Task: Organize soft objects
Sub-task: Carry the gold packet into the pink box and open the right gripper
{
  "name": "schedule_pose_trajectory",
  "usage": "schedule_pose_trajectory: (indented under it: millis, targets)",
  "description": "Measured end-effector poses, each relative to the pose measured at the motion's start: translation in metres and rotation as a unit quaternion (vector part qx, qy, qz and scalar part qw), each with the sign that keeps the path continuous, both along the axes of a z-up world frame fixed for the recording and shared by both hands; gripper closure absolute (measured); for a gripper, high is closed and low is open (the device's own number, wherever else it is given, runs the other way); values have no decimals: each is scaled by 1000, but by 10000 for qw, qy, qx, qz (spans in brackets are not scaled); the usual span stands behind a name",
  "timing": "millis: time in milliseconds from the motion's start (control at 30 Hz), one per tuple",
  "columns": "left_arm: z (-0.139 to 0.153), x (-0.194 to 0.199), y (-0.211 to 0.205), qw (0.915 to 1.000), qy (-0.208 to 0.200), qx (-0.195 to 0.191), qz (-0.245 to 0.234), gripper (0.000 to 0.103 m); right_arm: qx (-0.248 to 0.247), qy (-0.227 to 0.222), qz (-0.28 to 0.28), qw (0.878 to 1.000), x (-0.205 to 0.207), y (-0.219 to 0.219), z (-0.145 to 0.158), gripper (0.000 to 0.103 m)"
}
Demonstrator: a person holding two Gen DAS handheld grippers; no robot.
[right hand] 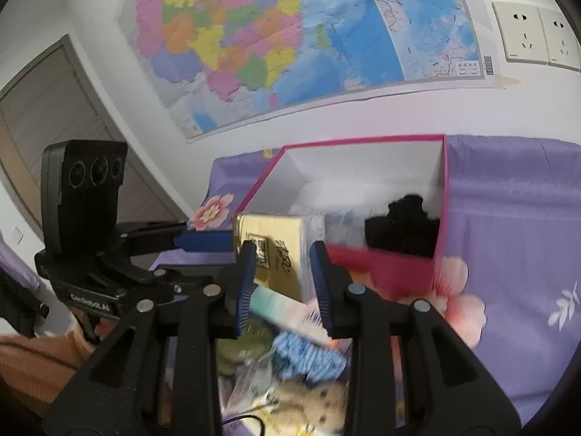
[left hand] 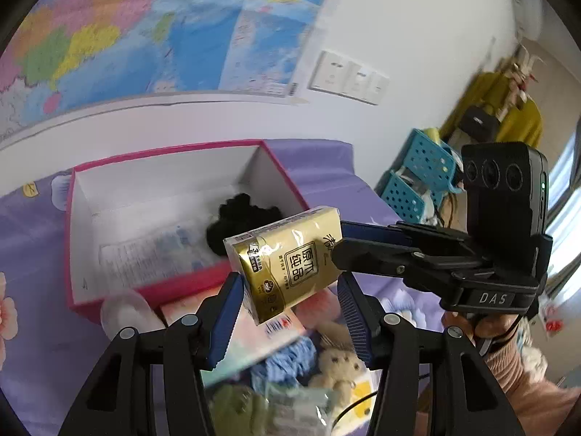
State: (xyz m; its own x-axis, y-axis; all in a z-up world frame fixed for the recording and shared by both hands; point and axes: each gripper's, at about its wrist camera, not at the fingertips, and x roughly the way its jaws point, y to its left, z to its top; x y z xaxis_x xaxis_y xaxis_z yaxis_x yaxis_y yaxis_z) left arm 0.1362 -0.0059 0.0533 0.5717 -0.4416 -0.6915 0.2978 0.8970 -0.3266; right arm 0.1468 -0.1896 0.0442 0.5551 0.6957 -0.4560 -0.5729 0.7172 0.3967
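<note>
Both grippers' fingers, left gripper (left hand: 288, 309) and right gripper (right hand: 281, 283), pinch one gold plastic-wrapped tissue pack (left hand: 287, 261) held just before the open pink cardboard box (left hand: 109, 169); transfer step, next carry over rim, release inside.

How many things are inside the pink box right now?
2: a black fluffy thing at the right end of the pink cardboard box, and a flat clear printed packet on its floor beside it. More may hide behind the gold tissue pack.
</note>
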Motion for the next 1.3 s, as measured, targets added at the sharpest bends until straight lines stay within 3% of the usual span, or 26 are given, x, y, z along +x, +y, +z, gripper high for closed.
schedule_pose_trajectory:
  millis: [333, 533, 667, 867, 1067, 1300]
  targets:
    - [-20, 58, 19, 9980, 375, 166, 473, 49, 91, 647, -163, 9977, 75, 15, -26, 69]
    - [-41, 80, 32, 9946, 779, -4, 685, 49, 139, 973, -296, 9947, 103, 20, -41, 69]
    - [-44, 80, 38, 9919, 767, 73, 1005, 49, -16, 1055, -648, 9923, 110, 18, -49, 60]
    - [-27, 55, 39, 9943, 343, 151, 995, 49, 114, 845, -579, 9947, 87, 1, -37, 60]
    - [-3, 8, 26, 9982, -211, 78, 558, 47, 506, 482, -317, 9971, 42, -18, -11, 58]
    - [4, -48, 0, 9985, -518, 144, -109, 47, 543, 134, -85, 9984, -17, -30, 7, 56]
